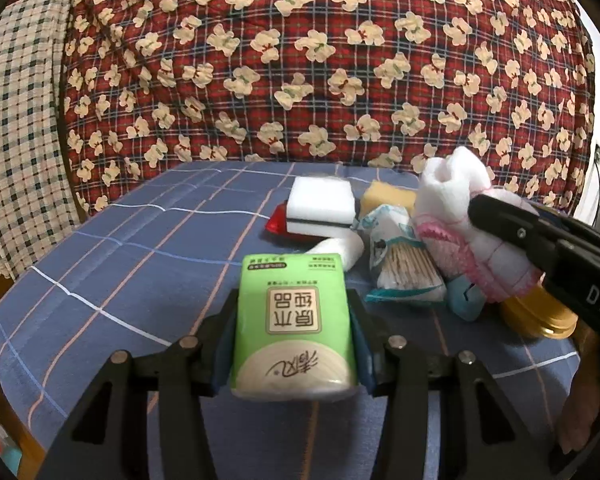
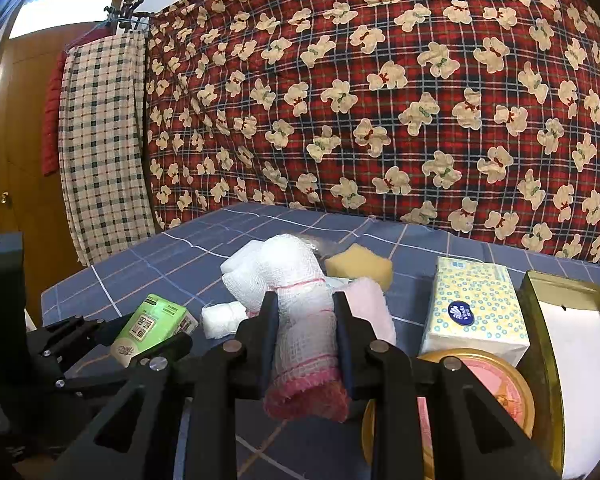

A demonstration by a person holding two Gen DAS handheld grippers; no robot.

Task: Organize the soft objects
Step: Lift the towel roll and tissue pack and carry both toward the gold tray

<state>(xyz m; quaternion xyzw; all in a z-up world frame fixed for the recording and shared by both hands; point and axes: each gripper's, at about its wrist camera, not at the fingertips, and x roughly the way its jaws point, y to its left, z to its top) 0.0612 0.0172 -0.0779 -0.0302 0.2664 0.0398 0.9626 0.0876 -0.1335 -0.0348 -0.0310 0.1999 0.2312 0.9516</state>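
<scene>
My left gripper (image 1: 294,304) is shut on a green tissue pack (image 1: 294,324) and holds it above the blue checked cloth (image 1: 120,264). The pack also shows in the right wrist view (image 2: 150,328), at the lower left. My right gripper (image 2: 306,308) is shut on a white gauze cloth with a pink edge (image 2: 304,320). In the left wrist view that cloth (image 1: 456,216) is lifted at the right, over a pile of soft objects.
On the cloth lie a white sponge (image 1: 320,204) on a red item, a yellow sponge (image 1: 386,198), a small white roll (image 1: 338,250) and a bag of cotton swabs (image 1: 404,276). A tissue box (image 2: 476,308), a round gold tin (image 2: 500,384) and an open gold box (image 2: 572,360) stand at the right.
</scene>
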